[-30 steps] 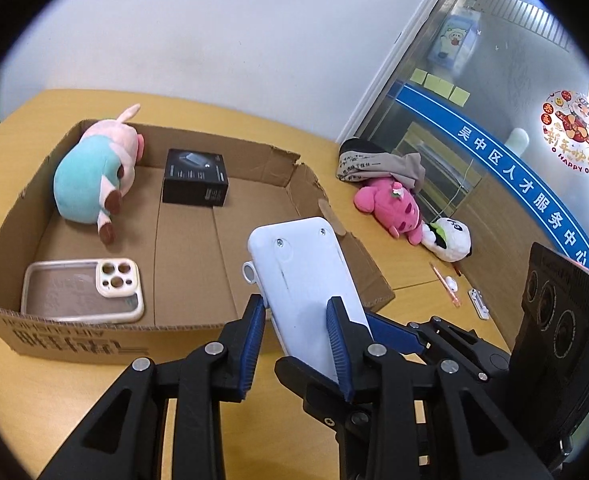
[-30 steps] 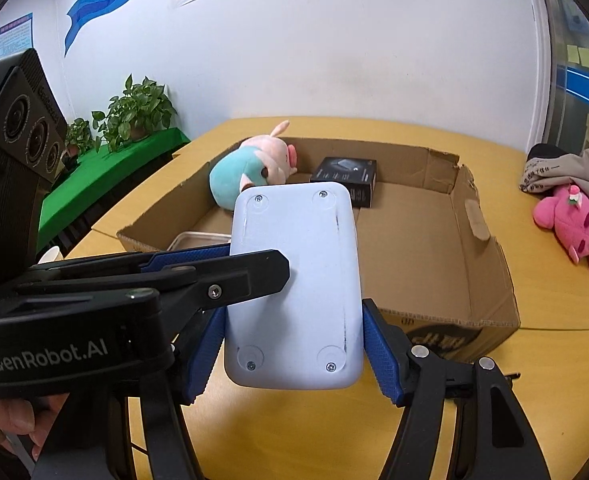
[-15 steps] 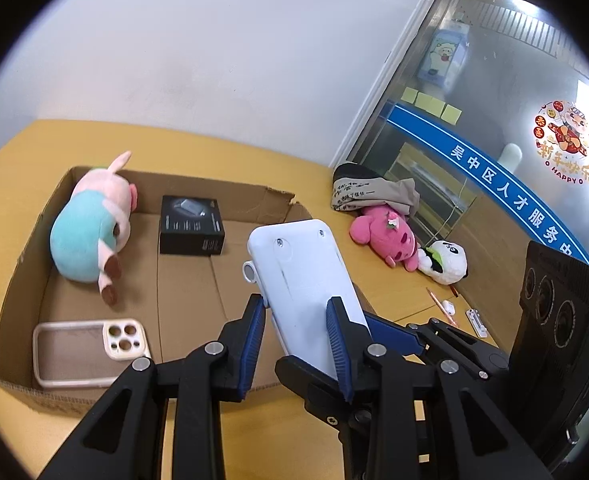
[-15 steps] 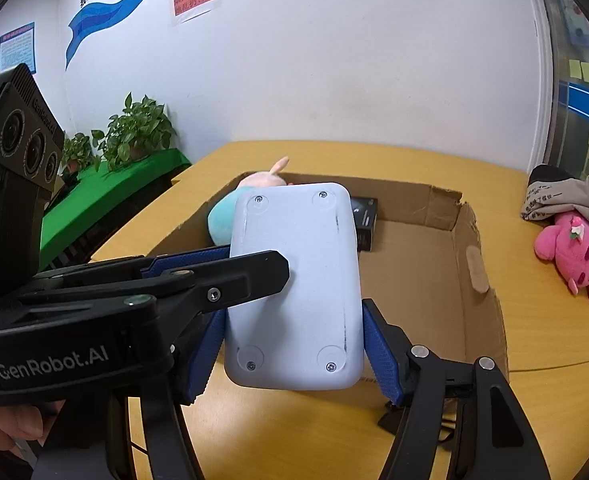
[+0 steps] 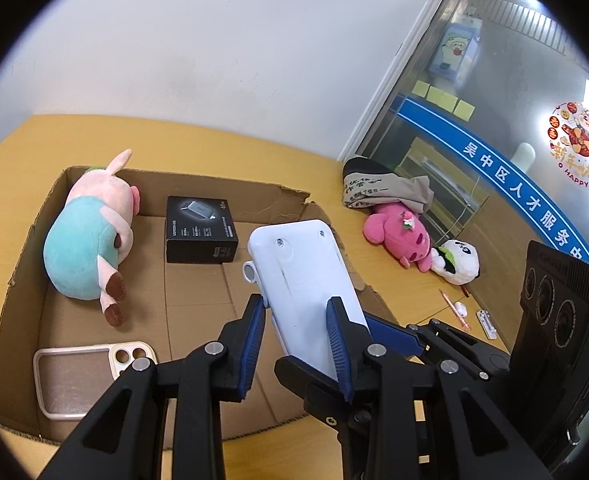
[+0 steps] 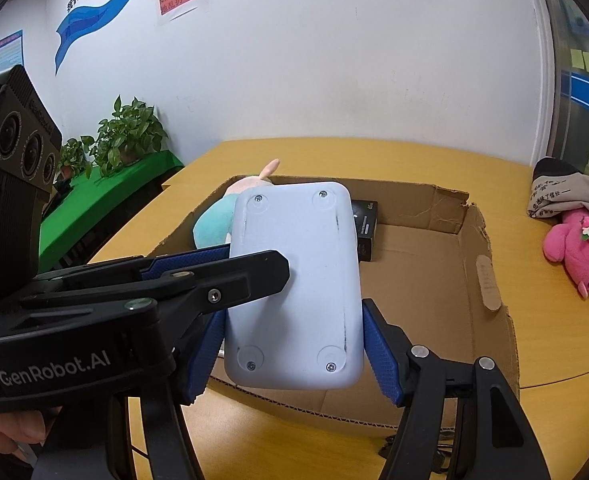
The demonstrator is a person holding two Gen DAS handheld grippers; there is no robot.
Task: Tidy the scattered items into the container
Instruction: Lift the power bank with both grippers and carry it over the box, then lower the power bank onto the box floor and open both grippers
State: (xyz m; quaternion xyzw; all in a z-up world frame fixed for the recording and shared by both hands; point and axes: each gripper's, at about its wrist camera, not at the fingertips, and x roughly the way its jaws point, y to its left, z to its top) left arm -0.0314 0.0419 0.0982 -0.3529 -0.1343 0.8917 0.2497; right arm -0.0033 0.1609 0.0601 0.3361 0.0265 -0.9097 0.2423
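Both grippers clamp the pale blue-white rectangular plastic device (image 6: pixel 294 288): left gripper (image 5: pixel 294 340) on its faces, right gripper (image 6: pixel 290 344) across its width. It hangs mid-frame above the open brown cardboard box (image 5: pixel 22 248), whose floor carries a teal-and-pink plush pig (image 5: pixel 90 236), upper left.

The pale blue-white device (image 5: pixel 302 280) sits back side up, screws showing, up in the air over the open cardboard box (image 5: pixel 230 188). Inside the box: a pink-and-teal pig plush (image 5: pixel 90 236), a black carton (image 5: pixel 200 230) and a clear phone case (image 5: pixel 82 376).
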